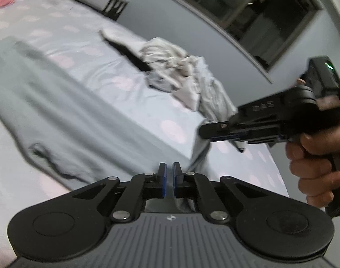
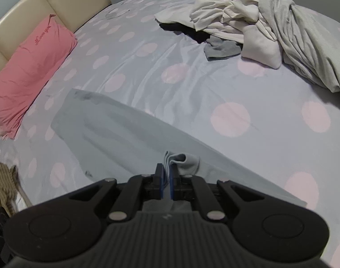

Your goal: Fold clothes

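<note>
Two grippers work over a bed [image 2: 192, 84] covered in a pale sheet with pink dots. The right gripper [image 2: 167, 169] has its jaws pressed together on a bunched edge of a grey garment [image 2: 116, 129], a small fold of cloth poking up between and just past the blue pads [image 2: 174, 178]. From that pinch the garment runs away across the sheet as a long, flat, smooth strip, its far end lying near a pink pillow [image 2: 29, 71] that leans on a cream headboard [image 2: 58, 6]. In the left wrist view the left gripper [image 1: 169, 172] has its jaws nearly together with only a thin gap between the blue pads, and no cloth shows between them; grey cloth lies right under and behind its tips, but whether it touches is not clear. That view is blurred. The garment [image 1: 47, 102] spreads out to its left, and the right gripper [image 1: 214, 131] shows from the side, held by a hand [image 1: 312, 167], with a lifted edge of grey cloth hanging below its tip. A pile [image 2: 259, 22] of rumpled cream and grey clothes sits at the far side of the bed, well apart from the garment, with a dark item and a small grey piece at its near edge. A window [image 1: 248, 15] is set in the grey wall beyond.
</note>
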Motion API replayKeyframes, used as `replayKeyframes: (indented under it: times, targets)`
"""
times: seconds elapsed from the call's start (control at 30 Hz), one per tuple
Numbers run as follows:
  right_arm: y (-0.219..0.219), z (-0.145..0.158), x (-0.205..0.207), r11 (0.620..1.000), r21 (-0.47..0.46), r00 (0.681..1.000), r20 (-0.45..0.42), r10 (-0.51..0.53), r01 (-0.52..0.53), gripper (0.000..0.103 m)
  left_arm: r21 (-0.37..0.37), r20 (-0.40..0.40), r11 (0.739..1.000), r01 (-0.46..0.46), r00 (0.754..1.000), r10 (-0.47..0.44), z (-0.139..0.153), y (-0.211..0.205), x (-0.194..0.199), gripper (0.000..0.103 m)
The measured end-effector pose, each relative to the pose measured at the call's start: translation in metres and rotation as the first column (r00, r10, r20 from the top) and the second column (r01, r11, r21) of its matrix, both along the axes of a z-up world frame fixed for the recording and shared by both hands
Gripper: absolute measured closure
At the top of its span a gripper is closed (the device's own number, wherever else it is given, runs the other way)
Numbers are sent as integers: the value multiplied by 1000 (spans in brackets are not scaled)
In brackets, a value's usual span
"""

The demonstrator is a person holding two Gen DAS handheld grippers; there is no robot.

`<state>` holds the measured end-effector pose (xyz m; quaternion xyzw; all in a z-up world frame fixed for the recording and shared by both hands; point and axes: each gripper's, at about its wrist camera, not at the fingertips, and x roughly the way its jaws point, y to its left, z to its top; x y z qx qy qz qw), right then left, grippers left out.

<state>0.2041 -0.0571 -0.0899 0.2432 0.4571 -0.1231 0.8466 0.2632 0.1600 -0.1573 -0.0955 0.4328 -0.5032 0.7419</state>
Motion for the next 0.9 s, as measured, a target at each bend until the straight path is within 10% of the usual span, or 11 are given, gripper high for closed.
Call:
replayKeyframes:
  times: [0.27,0.5,0.6,0.67,0.7,0.9]
  targets:
    - [4,-31,35,999,-9,998,-59,-31,30,97,33,-16,999,38,999,-37,-20,-7,14,98]
    - [15,-21,43,999,-35,999,-45,-1,-1,97,42,69,995,94,993,-97,-20,-14,-4,48]
    - [16,-18,42,999,-34,999,-42,2,-4,97,31,85,992,119,989,-121,-19,-20,-8,51]
    - [18,-16,41,999,-34,999,-39,4,-6,97,0,90,991,132,987,-131,-19,-23,-7,68]
    - [18,-15,40,999,-33,999,-38,5,-7,97,-1,88,991,133,987,-133,-19,-25,-5,93]
    - [20,-6,41,999,-37,1000,-15,6,-6,97,-53,60,993,107,993,-104,-10,-20,13,96]
